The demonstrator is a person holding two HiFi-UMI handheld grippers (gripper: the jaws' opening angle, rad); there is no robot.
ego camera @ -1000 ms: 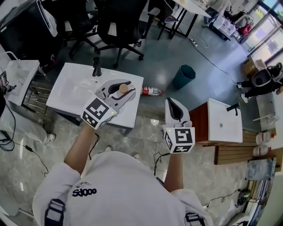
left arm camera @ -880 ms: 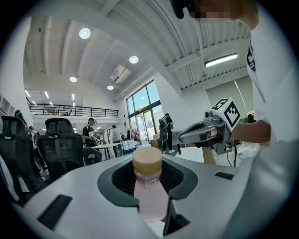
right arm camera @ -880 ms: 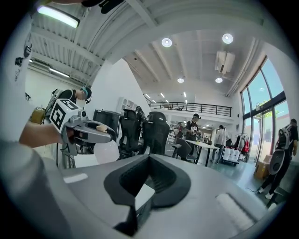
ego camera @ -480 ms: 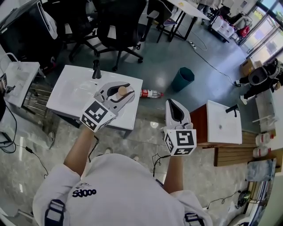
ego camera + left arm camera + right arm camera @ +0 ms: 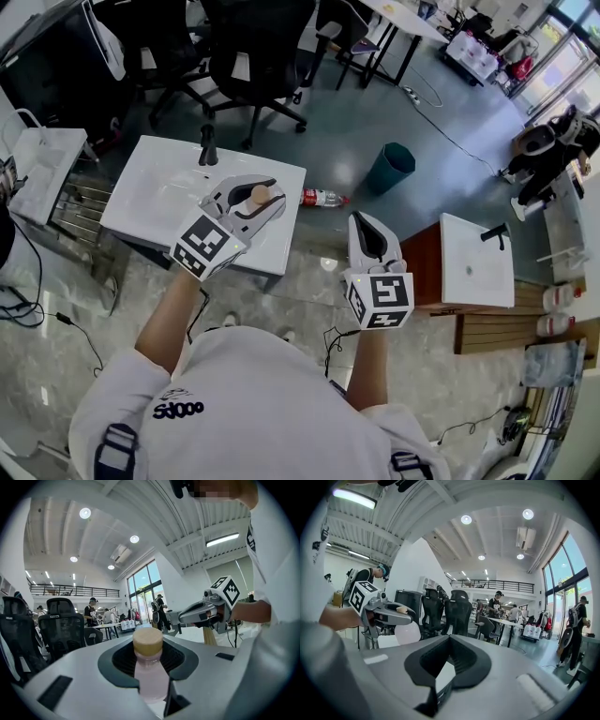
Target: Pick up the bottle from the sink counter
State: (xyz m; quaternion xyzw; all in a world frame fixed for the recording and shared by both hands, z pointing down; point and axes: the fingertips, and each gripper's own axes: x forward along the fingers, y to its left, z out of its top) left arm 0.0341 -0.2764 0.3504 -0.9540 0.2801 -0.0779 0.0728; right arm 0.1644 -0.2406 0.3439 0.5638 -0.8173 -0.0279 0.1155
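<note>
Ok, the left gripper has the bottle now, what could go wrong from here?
1. The left gripper clamps the bottle just below its cap; the smooth body could slip or swing.
2. It is held above the sink counter near the black faucet; a sideways move could knock it.
3. The right gripper is shut, empty and off to the side, so nothing backs up a drop.

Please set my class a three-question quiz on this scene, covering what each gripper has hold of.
1. True or false: the left gripper is shut on the bottle.
2. The bottle's cap is: A) tan B) blue C) black.
3. Fill in: the right gripper holds ____.
Key: 1 true; 2 A; 3 nothing.
</note>
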